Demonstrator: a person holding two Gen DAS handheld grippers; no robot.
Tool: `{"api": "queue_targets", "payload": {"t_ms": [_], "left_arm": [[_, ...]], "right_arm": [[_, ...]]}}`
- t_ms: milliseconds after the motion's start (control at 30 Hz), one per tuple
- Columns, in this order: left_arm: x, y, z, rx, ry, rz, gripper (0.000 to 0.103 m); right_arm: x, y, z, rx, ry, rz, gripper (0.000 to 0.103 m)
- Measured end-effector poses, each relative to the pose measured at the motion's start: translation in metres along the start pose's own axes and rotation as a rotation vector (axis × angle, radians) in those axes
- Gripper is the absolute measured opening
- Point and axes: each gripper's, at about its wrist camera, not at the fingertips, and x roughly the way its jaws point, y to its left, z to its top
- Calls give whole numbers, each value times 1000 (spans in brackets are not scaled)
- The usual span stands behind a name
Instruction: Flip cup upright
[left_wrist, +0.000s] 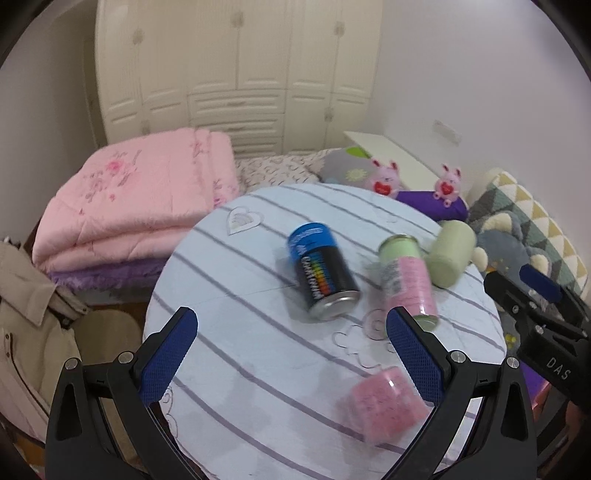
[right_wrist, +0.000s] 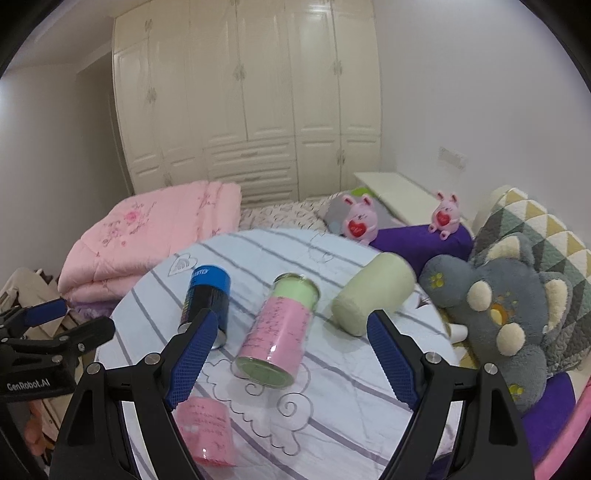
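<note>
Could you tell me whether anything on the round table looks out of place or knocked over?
Yes. All four containers lie on their sides on the table: the blue-black can, the pink-green can, the pale green cup and a small pink cup near the front. Nothing looks spilled. Both tools are open and hold nothing.

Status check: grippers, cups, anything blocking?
Left gripper, right gripper open, empty. Four cups on their sides: blue, pink-green, green, pink. Nothing blocking.

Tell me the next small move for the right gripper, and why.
Probably ease the right gripper forward and down over the pink and green cup. That cup lies on its side on the striped table, right ahead between the open jaws, and nothing is gripped yet.
</note>
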Motion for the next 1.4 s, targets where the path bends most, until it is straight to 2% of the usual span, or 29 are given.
{"api": "queue_targets", "payload": {"t_ms": [200, 433, 633, 733, 900, 1100, 1200, 1300, 1400], "left_arm": [[30, 7, 9, -2, 69, 3, 103], [89, -9, 21, -14, 223, -23, 103], [139, -25, 29, -4, 328, 17, 103], [161, -28, 32, -16, 380, -15, 103], [178, -38, 35, -1, 409, -42, 103], [196, -33, 33, -41, 453, -74, 101], [204, -31, 33, -58, 484, -106, 91], [205, -32, 32, -24, 483, -81, 71], [201, -27, 31, -6, 471, -72, 68]], "right_arm": [[31, 11, 5, -1, 69, 11, 84], [50, 12, 5, 3, 89, 14, 84], [62, 2, 11, 6, 89, 20, 84], [67, -3, 14, 7, 85, 24, 84], [80, -6, 16, 13, 95, 36, 84], [87, -6, 14, 17, 109, 47, 84], [86, -6, 13, 17, 108, 48, 84], [85, -6, 14, 21, 107, 47, 84], [83, -6, 14, 22, 106, 46, 84]]}}
